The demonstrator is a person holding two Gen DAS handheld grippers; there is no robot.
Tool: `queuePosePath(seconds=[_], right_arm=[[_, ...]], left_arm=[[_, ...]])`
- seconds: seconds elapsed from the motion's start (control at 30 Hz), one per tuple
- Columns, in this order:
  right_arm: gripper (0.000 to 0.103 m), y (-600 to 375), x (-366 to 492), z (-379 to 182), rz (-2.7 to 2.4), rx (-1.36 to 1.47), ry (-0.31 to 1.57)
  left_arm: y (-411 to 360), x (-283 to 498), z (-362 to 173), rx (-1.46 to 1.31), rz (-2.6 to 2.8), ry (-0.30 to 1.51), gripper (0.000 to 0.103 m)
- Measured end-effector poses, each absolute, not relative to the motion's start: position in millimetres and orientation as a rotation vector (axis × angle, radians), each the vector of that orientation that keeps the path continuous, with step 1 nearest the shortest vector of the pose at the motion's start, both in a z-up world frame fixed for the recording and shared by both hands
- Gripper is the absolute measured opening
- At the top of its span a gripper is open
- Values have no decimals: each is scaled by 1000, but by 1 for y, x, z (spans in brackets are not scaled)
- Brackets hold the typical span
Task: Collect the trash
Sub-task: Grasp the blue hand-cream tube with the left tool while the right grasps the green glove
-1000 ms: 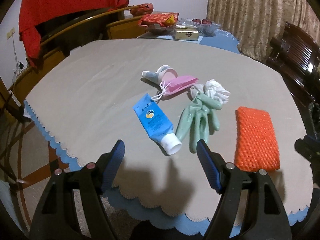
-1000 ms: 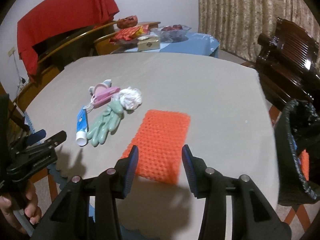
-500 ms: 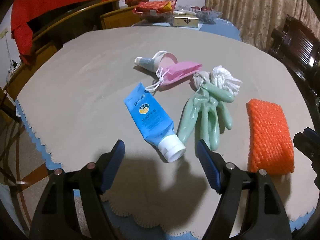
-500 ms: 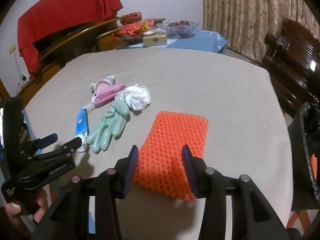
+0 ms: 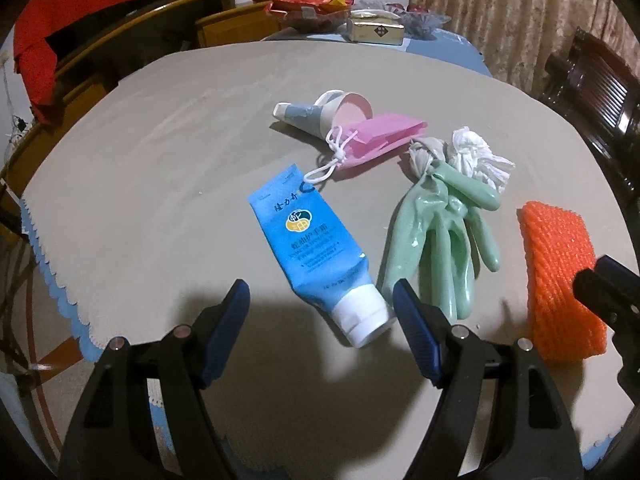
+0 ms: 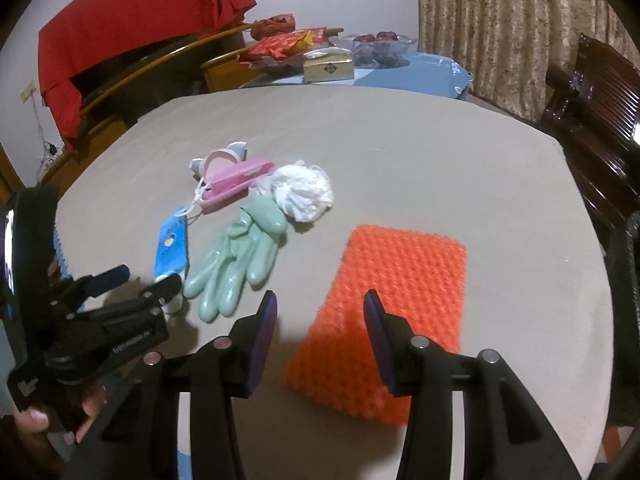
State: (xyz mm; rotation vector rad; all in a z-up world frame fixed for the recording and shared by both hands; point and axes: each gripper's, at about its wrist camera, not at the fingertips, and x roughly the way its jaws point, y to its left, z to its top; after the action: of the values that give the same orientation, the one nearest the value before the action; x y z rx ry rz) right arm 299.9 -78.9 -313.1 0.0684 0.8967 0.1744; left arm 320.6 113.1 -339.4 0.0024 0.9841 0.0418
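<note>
compared with a second ago, both hand-held grippers are sitting lower and closer over the counter, so the trash is looming larger in each view. the left hand-held gripper is hanging wide open and gripping nothing, its blue ribbed pads framing the white cap of the tube. the right hand-held gripper is standing partly open, also empty, above the near end of the sponge.

the counter is wearing a smooth beige cloth with a scalloped blue border along its near edge. toward that near edge, the tube is lying flat, glossy blue plastic with a crimped tail. just beside it, the glove is lying limp, pale green shiny rubber, fingers pointing at the near edge. a crumpled white tissue is touching the glove's cuff. a pink face mask with white ear loops is leaning on a tipped paper cup nearer the middle. the sponge is a bright orange rectangle with a knobbly mesh surface, apart from the glove on the right.
</note>
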Motion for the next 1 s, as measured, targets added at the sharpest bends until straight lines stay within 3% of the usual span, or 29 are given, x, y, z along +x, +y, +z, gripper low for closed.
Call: queuePosePath(seconds=[0.43, 0.47, 0.57, 0.83, 1.0], right_arm=[[45, -39, 336, -317, 199, 43, 888], [45, -38, 337, -318, 198, 42, 889], [45, -35, 340, -321, 196, 34, 894], [46, -18, 344, -329, 209, 28, 910], [57, -4, 347, -339, 207, 7, 926]], left_arm=[[127, 341, -351, -16, -17, 1007, 72], [129, 342, -353, -13, -11, 1005, 67], [134, 343, -355, -34, -46, 1013, 39], [151, 338, -350, -36, -20, 987, 35], [166, 334, -344, -35, -2, 965, 35]])
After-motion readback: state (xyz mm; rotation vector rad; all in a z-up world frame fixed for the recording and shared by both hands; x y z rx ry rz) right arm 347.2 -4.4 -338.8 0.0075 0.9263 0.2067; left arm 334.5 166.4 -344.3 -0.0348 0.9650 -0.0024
